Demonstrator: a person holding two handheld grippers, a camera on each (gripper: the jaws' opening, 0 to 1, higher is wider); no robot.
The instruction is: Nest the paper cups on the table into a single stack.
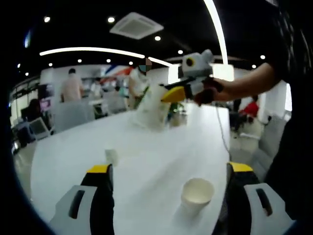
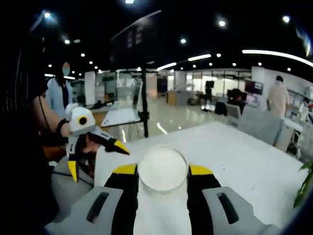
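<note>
In the left gripper view, the left gripper (image 1: 166,196) stands spread and empty at the bottom of the frame, with an upright white paper cup (image 1: 197,195) on the smooth white table (image 1: 146,147) between its jaws toward the right one, and a smaller cup (image 1: 112,156) just above the left jaw. Upper right, the right gripper (image 1: 168,95) pinches a tilted cup stack (image 1: 150,108). In the right gripper view, the stack's round bottom (image 2: 163,169) sits clamped between yellow-tipped black jaws at lower centre, while the left gripper (image 2: 95,152) shows open at left.
</note>
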